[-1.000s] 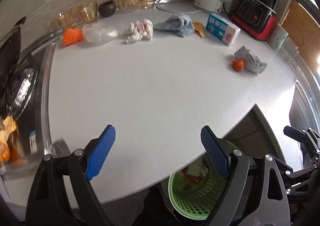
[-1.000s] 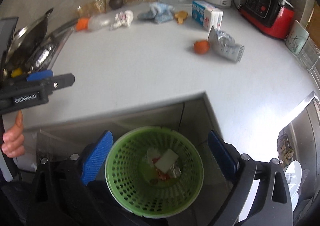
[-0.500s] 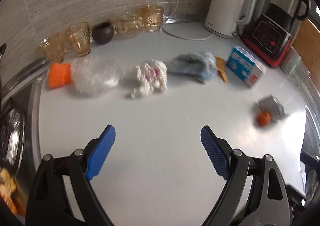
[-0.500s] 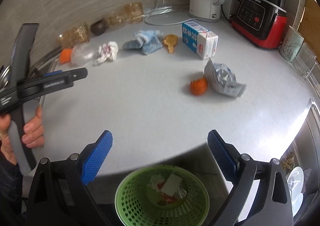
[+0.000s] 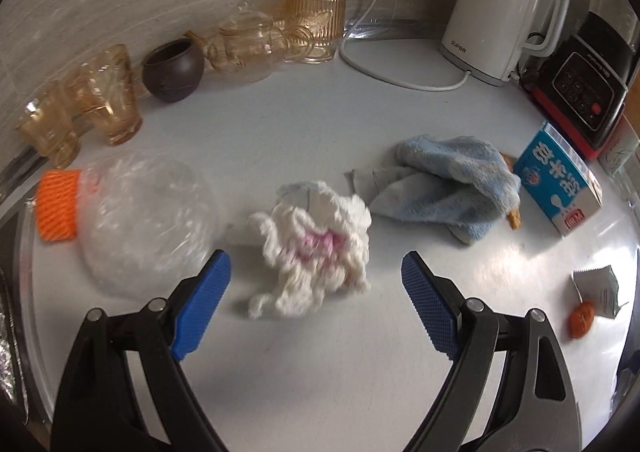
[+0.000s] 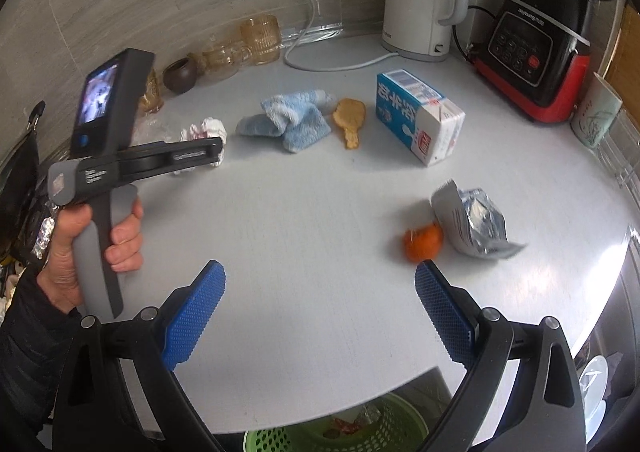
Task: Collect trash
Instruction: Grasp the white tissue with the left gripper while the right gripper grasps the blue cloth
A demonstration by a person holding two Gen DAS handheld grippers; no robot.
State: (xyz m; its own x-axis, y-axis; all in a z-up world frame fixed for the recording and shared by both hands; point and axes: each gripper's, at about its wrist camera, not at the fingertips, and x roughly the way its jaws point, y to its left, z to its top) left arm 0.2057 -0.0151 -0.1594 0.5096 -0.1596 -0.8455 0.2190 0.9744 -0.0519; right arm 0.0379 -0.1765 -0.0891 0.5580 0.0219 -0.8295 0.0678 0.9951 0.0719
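My left gripper is open and empty, just short of a crumpled white tissue with pink stains on the white counter. A clear plastic bag with an orange net lies to its left. My right gripper is open and empty above the counter's front edge. An orange peel and a silver foil wrapper lie ahead to its right. A milk carton, a brown food scrap and a blue cloth lie farther back. The green trash basket sits below the counter edge.
Amber glasses, a dark bowl and a glass teapot line the back wall. A white kettle with its cord and a red-black blender base stand at the back right. The left gripper body shows in the right wrist view.
The left gripper has moved forward over the counter to the crumpled tissue. The right gripper has risen from over the basket to above the counter's edge.
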